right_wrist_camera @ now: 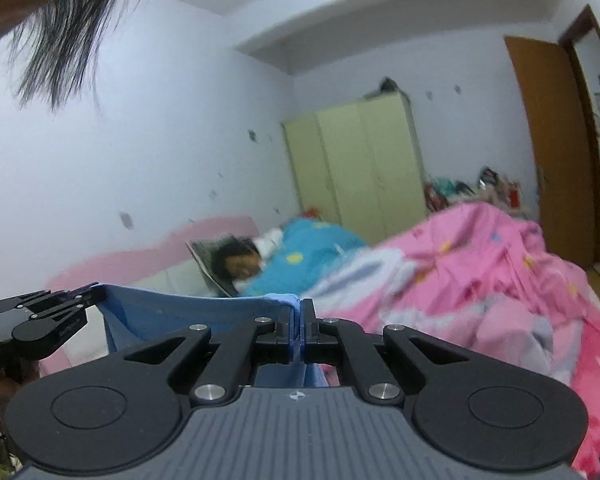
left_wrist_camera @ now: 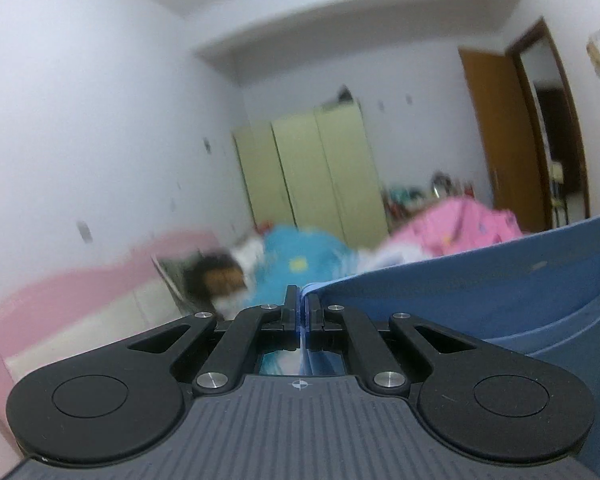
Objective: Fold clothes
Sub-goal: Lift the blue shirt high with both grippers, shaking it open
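I have 2 grippers up over the pink patterned quilt (right_wrist_camera: 480, 264) | left black gripper (left_wrist_camera: 302, 304) and right black gripper (right_wrist_camera: 299, 320) each pinch an edge of the blue cloth garment (right_wrist_camera: 172, 312), stretched between them | likely mid-fold; next: keep corners level

open air ahead above the pink quilt (right_wrist_camera: 480, 264)

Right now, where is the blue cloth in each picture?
Left wrist view: the blue cloth fills the right side, its corner pinched in the left hand-held gripper.
Right wrist view: it stretches across the lower left, from the left hand-held gripper to the right hand-held gripper.
Shared landmark: the green wardrobe by the far wall.
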`<control>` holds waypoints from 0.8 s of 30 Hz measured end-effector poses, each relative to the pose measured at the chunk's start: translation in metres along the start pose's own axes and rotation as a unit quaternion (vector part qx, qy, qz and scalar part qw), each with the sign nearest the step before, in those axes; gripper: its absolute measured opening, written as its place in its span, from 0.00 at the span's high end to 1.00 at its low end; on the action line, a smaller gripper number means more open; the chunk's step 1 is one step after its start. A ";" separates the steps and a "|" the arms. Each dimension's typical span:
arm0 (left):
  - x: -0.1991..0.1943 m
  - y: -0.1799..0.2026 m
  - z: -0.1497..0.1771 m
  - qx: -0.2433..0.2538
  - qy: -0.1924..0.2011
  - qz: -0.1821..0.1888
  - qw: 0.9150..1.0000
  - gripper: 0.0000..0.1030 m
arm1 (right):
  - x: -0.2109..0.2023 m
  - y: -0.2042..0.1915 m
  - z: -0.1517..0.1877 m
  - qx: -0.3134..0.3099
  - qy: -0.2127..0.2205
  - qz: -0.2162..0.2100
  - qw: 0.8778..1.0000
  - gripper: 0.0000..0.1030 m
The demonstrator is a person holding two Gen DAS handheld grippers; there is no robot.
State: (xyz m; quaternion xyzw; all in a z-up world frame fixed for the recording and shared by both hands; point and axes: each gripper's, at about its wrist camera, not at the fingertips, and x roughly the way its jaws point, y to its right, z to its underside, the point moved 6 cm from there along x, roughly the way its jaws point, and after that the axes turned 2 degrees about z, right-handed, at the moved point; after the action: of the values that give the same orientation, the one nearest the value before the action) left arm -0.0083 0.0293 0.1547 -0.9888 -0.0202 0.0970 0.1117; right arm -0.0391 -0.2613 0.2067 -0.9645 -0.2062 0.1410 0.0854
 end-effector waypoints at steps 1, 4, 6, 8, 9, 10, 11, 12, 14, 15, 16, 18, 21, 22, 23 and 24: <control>0.012 0.003 0.009 -0.001 -0.013 0.009 1.000 0.99 | 0.010 0.003 0.005 0.006 -0.011 0.008 1.000 0.99; 0.062 0.008 0.038 -0.007 -0.042 0.039 0.998 0.99 | 0.048 0.016 0.023 0.021 -0.050 0.043 0.998 0.99; 0.098 0.011 0.057 -0.011 -0.060 0.059 0.996 0.99 | 0.074 0.026 0.038 0.030 -0.076 0.069 0.994 0.99; 0.134 0.014 0.076 -0.015 -0.077 0.078 0.994 0.99 | 0.109 0.036 0.056 0.032 -0.105 0.100 0.989 0.99; 0.151 0.016 0.086 -0.017 -0.085 0.088 0.992 0.99 | 0.128 0.042 0.066 0.031 -0.118 0.115 0.986 0.99; 0.169 0.017 0.095 -0.019 -0.094 0.098 0.991 0.99 | 0.146 0.047 0.076 0.029 -0.132 0.129 0.982 0.99; 0.187 0.020 0.105 -0.020 -0.101 0.108 0.989 0.99 | 0.164 0.053 0.087 0.027 -0.145 0.143 0.979 0.99; 0.206 0.024 0.117 -0.019 -0.107 0.119 0.987 0.99 | 0.183 0.061 0.097 0.028 -0.155 0.152 0.976 0.99; 0.243 0.038 0.140 -0.010 -0.117 0.135 0.984 0.99 | 0.221 0.080 0.117 0.033 -0.172 0.167 0.970 0.99; 0.261 0.046 0.152 -0.004 -0.122 0.142 0.982 0.99 | 0.240 0.091 0.127 0.036 -0.178 0.172 0.968 0.99; 0.279 0.055 0.164 0.003 -0.127 0.148 0.981 0.99 | 0.258 0.103 0.137 0.039 -0.182 0.175 0.967 0.99; 0.312 0.072 0.187 0.017 -0.136 0.158 0.978 0.99 | 0.292 0.126 0.157 0.043 -0.190 0.180 0.964 0.99; 0.357 0.097 0.218 0.043 -0.149 0.167 0.974 0.99 | 0.341 0.163 0.188 0.041 -0.195 0.182 0.963 0.99; 0.372 0.106 0.228 0.052 -0.155 0.169 0.972 0.99 | 0.357 0.175 0.199 0.041 -0.197 0.183 0.962 0.99; 0.385 0.114 0.238 0.063 -0.162 0.170 0.970 0.99 | 0.373 0.187 0.209 0.040 -0.199 0.184 0.962 0.99; 0.395 0.122 0.246 0.078 -0.168 0.170 0.968 0.99 | 0.387 0.198 0.218 0.043 -0.201 0.182 0.962 0.99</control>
State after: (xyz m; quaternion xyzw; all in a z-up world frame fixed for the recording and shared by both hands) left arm 0.3329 -0.0122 -0.1819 -0.9355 0.1374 0.2804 0.1652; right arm 0.3065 -0.2533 -0.1355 -0.9328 -0.0341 0.3542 0.0566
